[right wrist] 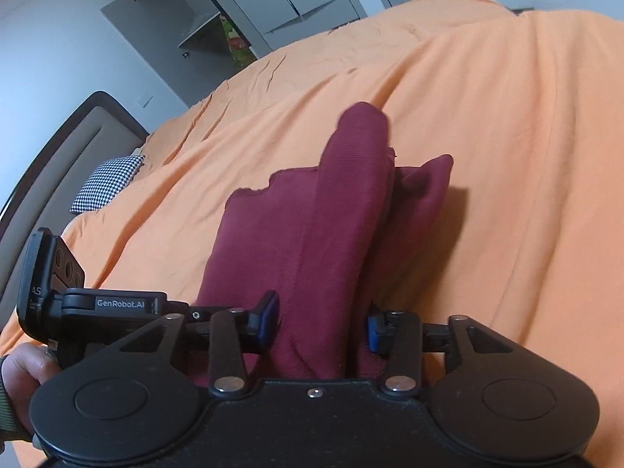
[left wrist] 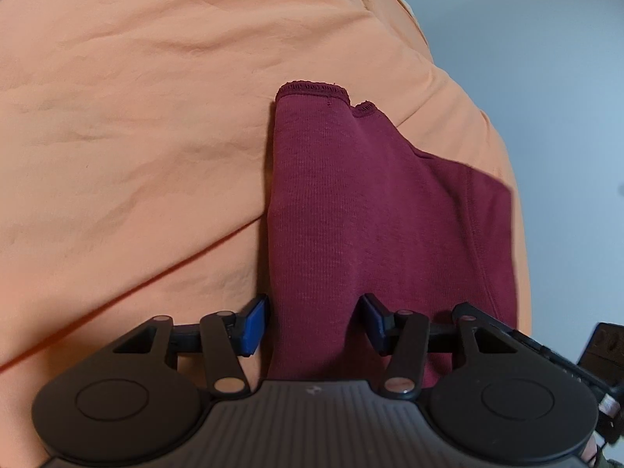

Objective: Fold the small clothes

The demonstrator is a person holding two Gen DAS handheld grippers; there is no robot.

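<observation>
A maroon knit garment (left wrist: 351, 210) lies on an orange bedsheet (left wrist: 128, 124), folded lengthwise with its stitched hem at the far end. My left gripper (left wrist: 314, 325) has its blue-padded jaws apart, with a band of the garment running between them. In the right wrist view the same garment (right wrist: 323, 241) lies bunched with a raised fold running away from me. My right gripper (right wrist: 321, 323) also stands open, jaws on either side of the cloth. Whether the pads touch the cloth I cannot tell.
The bed's right edge (left wrist: 507, 163) drops off to a pale floor. A dark headboard (right wrist: 58, 148) and a checked pillow (right wrist: 107, 183) lie at the left. Grey cabinets (right wrist: 241, 7) stand behind the bed. My left hand and the other gripper (right wrist: 50, 292) show at lower left.
</observation>
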